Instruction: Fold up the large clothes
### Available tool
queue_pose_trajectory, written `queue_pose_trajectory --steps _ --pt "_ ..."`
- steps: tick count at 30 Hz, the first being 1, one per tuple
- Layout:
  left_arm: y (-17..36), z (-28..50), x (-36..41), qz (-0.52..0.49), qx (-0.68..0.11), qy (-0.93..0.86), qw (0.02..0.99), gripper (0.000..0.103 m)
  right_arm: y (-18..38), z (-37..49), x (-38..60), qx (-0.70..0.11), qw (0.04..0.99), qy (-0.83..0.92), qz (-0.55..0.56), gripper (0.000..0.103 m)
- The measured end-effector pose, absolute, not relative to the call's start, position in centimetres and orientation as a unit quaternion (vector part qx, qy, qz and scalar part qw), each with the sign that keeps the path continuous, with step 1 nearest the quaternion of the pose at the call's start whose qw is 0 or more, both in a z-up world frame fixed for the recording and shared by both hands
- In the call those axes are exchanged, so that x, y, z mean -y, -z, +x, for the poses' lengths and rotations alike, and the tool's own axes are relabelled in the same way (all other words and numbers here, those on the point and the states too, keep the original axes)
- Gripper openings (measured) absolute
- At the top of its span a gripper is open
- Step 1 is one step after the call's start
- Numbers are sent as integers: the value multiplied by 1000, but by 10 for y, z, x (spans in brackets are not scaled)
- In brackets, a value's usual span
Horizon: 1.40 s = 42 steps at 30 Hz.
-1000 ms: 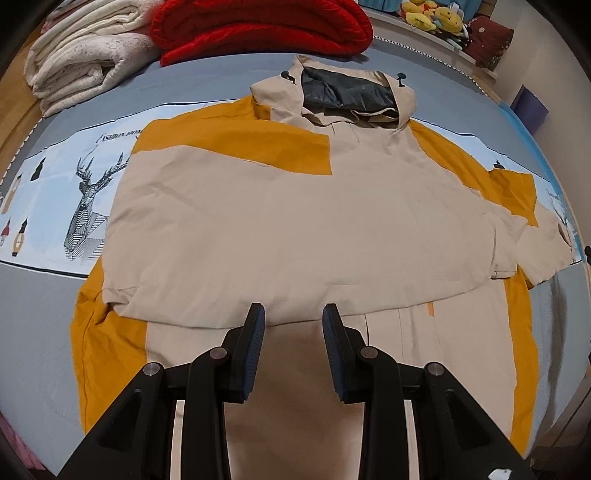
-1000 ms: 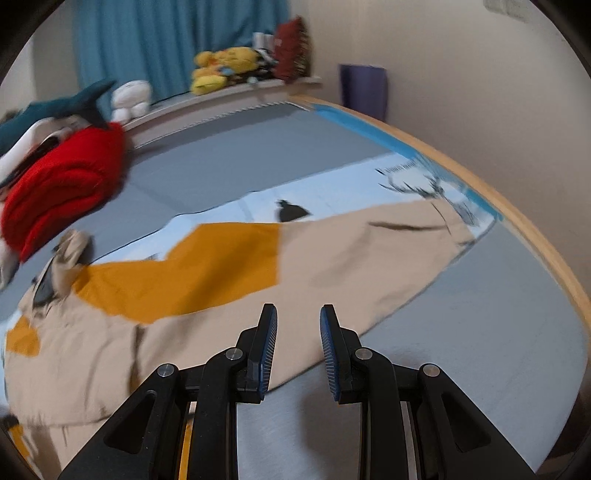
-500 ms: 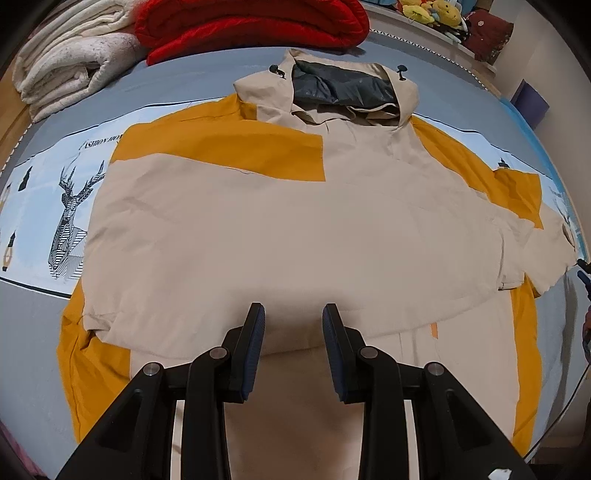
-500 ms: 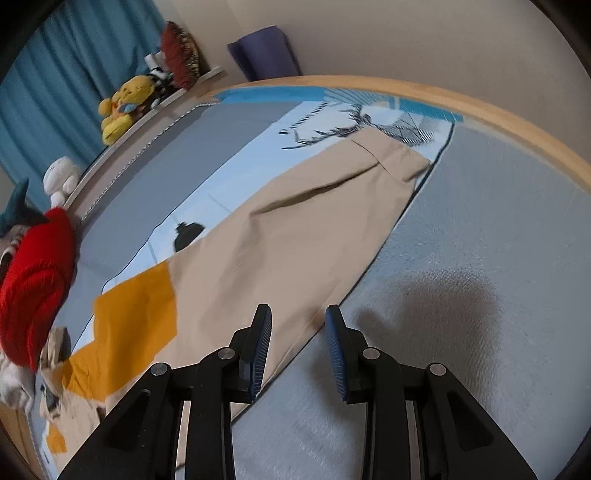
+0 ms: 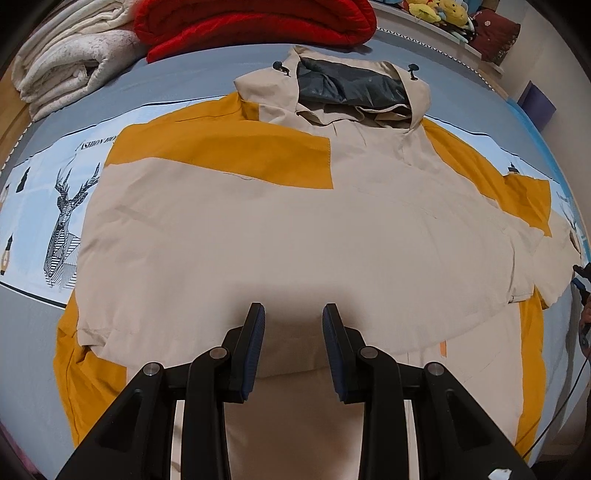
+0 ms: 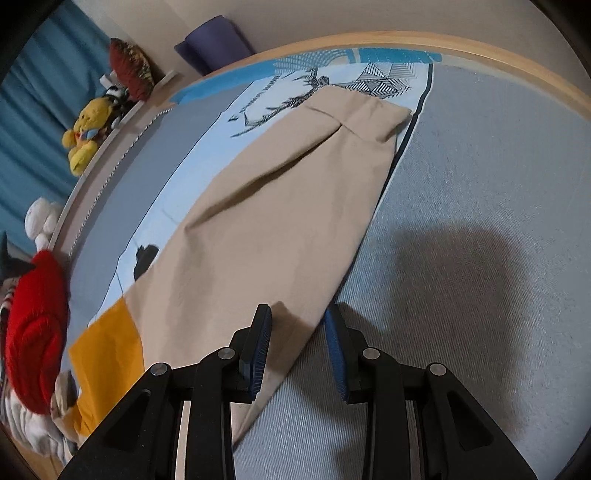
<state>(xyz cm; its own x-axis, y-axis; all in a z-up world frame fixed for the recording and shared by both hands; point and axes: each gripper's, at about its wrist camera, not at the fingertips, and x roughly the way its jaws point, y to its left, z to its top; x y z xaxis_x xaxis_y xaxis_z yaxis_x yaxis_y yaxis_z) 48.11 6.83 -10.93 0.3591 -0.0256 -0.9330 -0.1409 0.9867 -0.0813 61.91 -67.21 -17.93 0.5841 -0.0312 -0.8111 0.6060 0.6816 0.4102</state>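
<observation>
Swinging down, our right gripper (image 6: pixel 297 332) now straddles the smooth beige sleeve (image 6: pixel 280 221) edge, fingers apart, left gripper (image 5: pixel 293 332) parted over the jacket (image 5: pixel 277 229) spread on the bed (image 6: pixel 480 184), red blanket (image 5: pixel 255 26) behind.

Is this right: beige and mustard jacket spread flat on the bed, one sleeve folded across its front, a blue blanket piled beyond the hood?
One detail is wrong: the blanket piled beyond the hood is red, not blue, as the left wrist view shows. The rest holds: the beige and mustard jacket lies spread flat on the bed, with one sleeve folded across its front.
</observation>
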Motion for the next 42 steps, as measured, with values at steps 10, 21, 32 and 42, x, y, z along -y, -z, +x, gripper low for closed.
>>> queue_pose_trajectory --steps 10,21,32,42 --pt "99 478 -79 -82 -555 -42 827 29 137 631 646 -364 853 225 298 7" --pt "69 454 -88 -117 -536 -38 835 29 14 621 480 -299 936 97 160 4" --pt "55 426 -87 -156 -531 -37 832 29 -15 532 238 -304 942 -127 56 3" --pt "41 407 -100 -161 -527 -35 834 29 44 484 101 -397 879 -258 -60 9"
